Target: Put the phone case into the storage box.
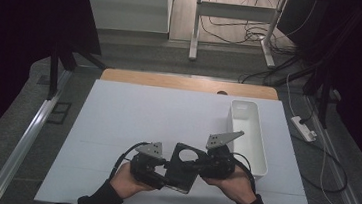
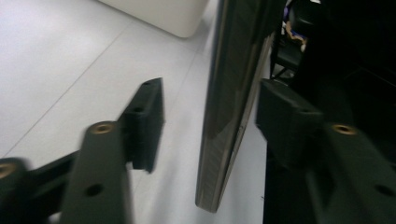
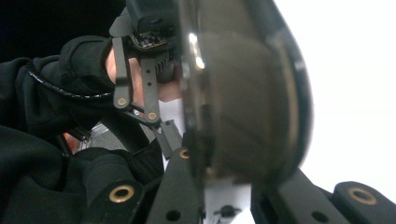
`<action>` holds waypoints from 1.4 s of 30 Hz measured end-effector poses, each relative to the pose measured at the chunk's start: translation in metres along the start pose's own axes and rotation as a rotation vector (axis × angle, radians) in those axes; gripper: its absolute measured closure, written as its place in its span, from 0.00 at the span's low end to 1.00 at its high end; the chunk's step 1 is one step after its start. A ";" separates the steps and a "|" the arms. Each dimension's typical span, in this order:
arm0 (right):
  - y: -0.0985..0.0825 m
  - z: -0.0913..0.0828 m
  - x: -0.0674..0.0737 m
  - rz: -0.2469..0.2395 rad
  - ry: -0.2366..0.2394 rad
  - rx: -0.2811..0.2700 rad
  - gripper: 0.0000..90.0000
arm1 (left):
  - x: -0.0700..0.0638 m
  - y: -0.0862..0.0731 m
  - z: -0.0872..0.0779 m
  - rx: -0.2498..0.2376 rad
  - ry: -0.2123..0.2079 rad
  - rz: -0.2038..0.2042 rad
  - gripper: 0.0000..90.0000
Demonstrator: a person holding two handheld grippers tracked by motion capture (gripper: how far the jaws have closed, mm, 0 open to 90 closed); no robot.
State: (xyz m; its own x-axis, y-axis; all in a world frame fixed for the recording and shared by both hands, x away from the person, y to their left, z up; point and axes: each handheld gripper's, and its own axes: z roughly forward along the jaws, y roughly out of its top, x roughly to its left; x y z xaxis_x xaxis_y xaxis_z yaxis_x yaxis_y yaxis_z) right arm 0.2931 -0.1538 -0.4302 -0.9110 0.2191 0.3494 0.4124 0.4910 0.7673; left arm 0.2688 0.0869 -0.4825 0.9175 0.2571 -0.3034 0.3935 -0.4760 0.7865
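A flat black case [image 1: 183,166] with a round hole near its top is held up over the front of the white mat [image 1: 142,113], between both hands. My right gripper [image 1: 192,166] is shut on its right edge; in the right gripper view the jaws clamp the dark, rounded case [image 3: 243,93] from below. My left gripper [image 1: 164,173] is at the case's left side. The left gripper view shows the case edge-on [image 2: 229,107] between the jaws, with a clear gap to the left pad [image 2: 147,123] and the right pad [image 2: 285,121] close beside it.
A long white bin [image 1: 249,133] stands on the mat's right side, just behind the right hand; its corner [image 2: 163,14] shows in the left gripper view. A wooden table edge [image 1: 171,81] runs along the back. Cables and a power strip [image 1: 303,129] lie on the floor to the right.
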 end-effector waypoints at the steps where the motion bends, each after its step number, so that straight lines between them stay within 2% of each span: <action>1: 0.000 0.000 0.000 -0.001 0.002 0.000 0.95 | 0.000 0.000 0.000 0.003 -0.014 0.004 0.57; 8: 0.000 0.001 -0.001 -0.004 0.032 0.002 0.95 | -0.001 0.000 0.000 0.013 -0.054 0.014 0.80; 13: -0.001 0.002 0.000 -0.012 0.048 0.001 0.94 | 0.000 -0.001 -0.001 0.012 -0.076 0.024 0.86; 15: -0.001 0.001 -0.001 -0.020 0.073 -0.002 0.94 | 0.002 -0.001 0.000 0.013 -0.123 0.020 0.90; 19: -0.001 0.002 -0.001 -0.028 0.081 -0.003 0.92 | 0.002 0.000 -0.001 0.028 -0.131 0.028 0.93; 20: -0.001 0.002 -0.002 -0.027 0.077 -0.003 0.91 | 0.001 0.001 -0.001 0.035 -0.117 0.032 0.93; 25: -0.001 0.002 -0.002 -0.033 0.063 -0.015 0.88 | -0.001 0.002 -0.002 0.039 -0.098 0.034 0.94; 30: 0.000 0.001 -0.001 -0.041 -0.040 -0.047 0.59 | 0.000 0.004 -0.004 0.059 -0.046 0.005 0.94; 31: 0.000 0.001 -0.001 -0.038 -0.050 -0.051 0.55 | 0.000 0.003 -0.005 0.064 -0.017 -0.007 0.94; 33: 0.000 0.000 -0.002 -0.033 -0.083 -0.056 0.49 | 0.001 0.003 -0.005 0.064 -0.002 -0.017 0.94; 34: 0.000 0.000 -0.002 -0.033 -0.083 -0.056 0.49 | 0.001 0.003 -0.005 0.064 -0.002 -0.017 0.94; 37: 0.001 -0.002 -0.003 -0.032 -0.129 -0.070 0.36 | 0.002 0.003 -0.007 0.071 0.046 -0.032 0.94; 38: 0.001 -0.002 -0.003 -0.032 -0.129 -0.070 0.36 | 0.002 0.003 -0.007 0.071 0.046 -0.032 0.94; 42: 0.001 -0.004 -0.005 -0.013 -0.184 -0.078 0.23 | 0.004 0.002 -0.008 0.077 0.085 -0.061 0.94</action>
State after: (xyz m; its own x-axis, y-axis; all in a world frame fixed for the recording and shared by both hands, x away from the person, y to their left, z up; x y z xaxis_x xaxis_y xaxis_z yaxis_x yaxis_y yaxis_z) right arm 0.2979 -0.1579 -0.4291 -0.8985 0.3674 0.2403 0.3931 0.4298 0.8128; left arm 0.2728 0.0937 -0.4774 0.8848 0.3565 -0.3002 0.4547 -0.5195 0.7234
